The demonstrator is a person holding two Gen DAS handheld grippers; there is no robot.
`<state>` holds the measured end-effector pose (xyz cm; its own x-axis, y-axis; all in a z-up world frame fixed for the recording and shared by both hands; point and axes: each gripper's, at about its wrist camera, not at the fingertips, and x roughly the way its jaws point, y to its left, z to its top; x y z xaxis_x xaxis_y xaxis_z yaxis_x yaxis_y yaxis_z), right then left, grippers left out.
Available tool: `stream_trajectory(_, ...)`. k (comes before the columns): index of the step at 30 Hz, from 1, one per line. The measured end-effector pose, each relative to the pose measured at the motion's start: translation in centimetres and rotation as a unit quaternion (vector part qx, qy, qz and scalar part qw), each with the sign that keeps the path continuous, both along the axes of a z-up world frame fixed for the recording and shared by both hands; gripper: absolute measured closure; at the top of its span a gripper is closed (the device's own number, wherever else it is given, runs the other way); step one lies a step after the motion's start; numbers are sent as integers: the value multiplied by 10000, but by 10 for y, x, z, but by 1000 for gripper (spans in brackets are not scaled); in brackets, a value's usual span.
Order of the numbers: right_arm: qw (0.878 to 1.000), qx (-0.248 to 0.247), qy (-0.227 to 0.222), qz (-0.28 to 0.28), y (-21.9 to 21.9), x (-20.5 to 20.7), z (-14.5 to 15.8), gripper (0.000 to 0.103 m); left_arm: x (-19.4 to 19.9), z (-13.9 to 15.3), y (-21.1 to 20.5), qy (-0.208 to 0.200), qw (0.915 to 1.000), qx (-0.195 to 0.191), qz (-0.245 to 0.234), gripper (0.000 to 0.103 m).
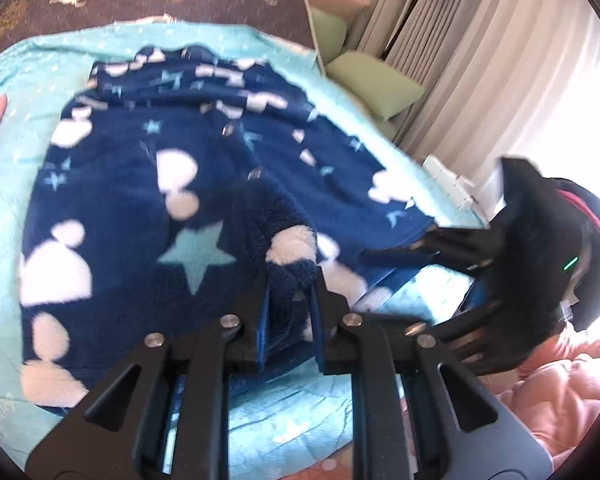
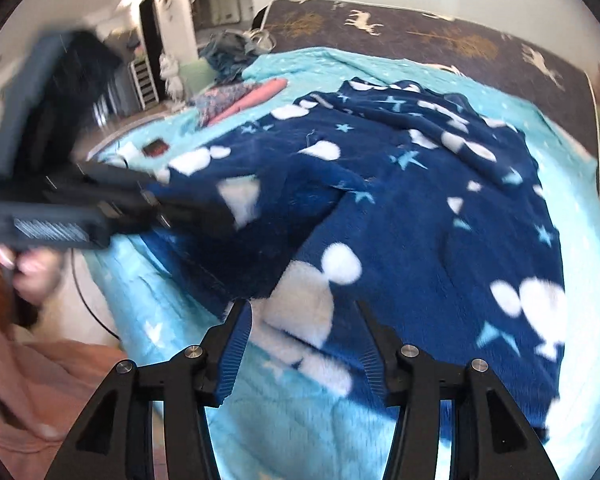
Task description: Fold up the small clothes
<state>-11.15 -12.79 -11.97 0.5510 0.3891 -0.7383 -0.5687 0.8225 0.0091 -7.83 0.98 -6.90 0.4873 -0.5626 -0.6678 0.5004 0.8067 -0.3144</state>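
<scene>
My left gripper (image 1: 290, 280) is clamped on the near hem of the navy fleece garment (image 1: 172, 168) spread on the bed (image 1: 28, 64), right gripper (image 2: 304, 320) open over its edge; next, grip and fold.

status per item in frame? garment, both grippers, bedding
Left gripper: shut on a bunched fold of the fleece.
Right gripper: open, jaws apart over the near hem, not pressing it.
Navy fleece garment: spread on the bed, rumpled, one edge lifted by the left gripper.
Turquoise bedspread: flat under the garment.
Green pillows: beside the bed.
</scene>
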Motion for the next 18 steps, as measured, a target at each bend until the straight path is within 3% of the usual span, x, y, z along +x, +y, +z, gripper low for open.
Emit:
stream_trajectory(3,9984,-535,-121,170,19,4,-15,53,-5,8,-2,-157,9999,5,-72,84)
stream_trajectory(4,9975,-686,-121,132,22,7,-21,73,-5,8,-2,-152,9998,6,-83,84)
stream_trajectory(5,9971,-755,-85,-22,23,11,-25,82,-6,7,-3,-131,9999,-7,-105,84)
stream_trajectory(7,9988,-394,168,-236,13,21,-21,88,-6,6,-3,-79,9998,-63,-143,84)
stream_trajectory(11,9983,530,256,24,-2,12,7,88,-6,10,-3,-18,9996,-212,-205,84)
stream_trajectory(14,9995,-17,-163,258,12,-5,12,88,-11,18,-7,-228,9990,-207,-316,83)
stream_trajectory(18,9992,-123,194,322,20,0,-14,87,-11,11,-18,-171,9989,-45,-434,83)
